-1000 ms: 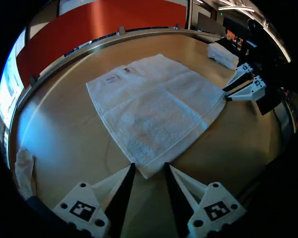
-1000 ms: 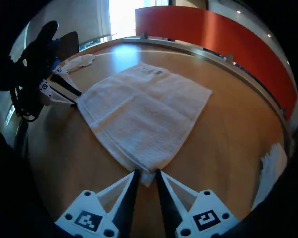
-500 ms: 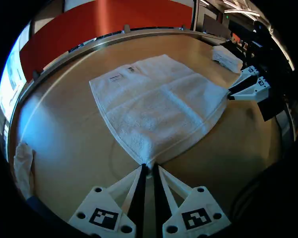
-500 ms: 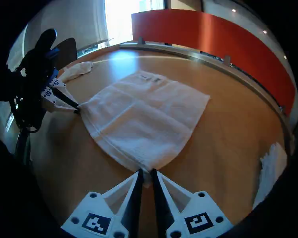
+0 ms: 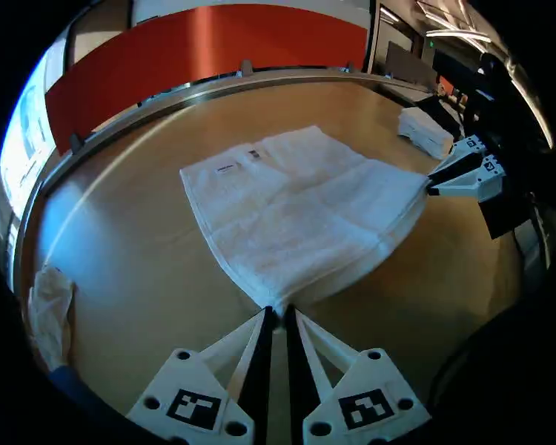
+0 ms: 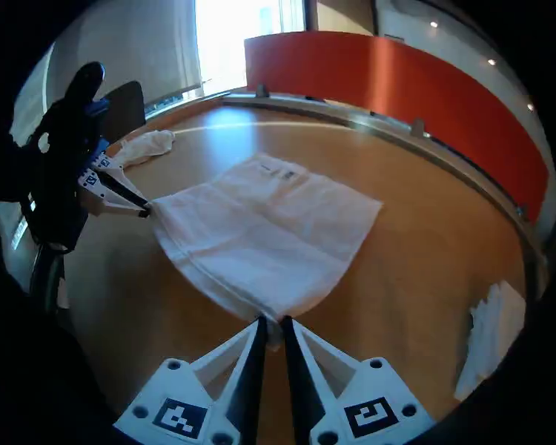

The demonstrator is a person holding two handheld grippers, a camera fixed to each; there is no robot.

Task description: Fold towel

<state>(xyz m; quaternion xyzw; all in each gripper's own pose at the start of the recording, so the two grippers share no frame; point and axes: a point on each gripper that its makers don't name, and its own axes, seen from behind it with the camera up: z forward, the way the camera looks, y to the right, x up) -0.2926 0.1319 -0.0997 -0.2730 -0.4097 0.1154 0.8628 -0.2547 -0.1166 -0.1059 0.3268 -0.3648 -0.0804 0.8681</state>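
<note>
Now left hand-held gripper (image 5: 276, 311), right hand-held gripper (image 6: 272, 322) pinch towel (image 5: 308, 208) corners.

White terry-cloth towel (image 5: 308, 208), matt, rough pile, table (image 5: 130, 245) of smooth glossy wood, orange panel (image 5: 204, 52), smooth satin, left gripper (image 5: 276, 311) in matt white plastic

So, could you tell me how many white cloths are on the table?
3: the spread towel in the middle, gripped by the left claw and right claw; a folded towel near the right claw; a crumpled cloth near the left one. Others may be hidden.
</note>
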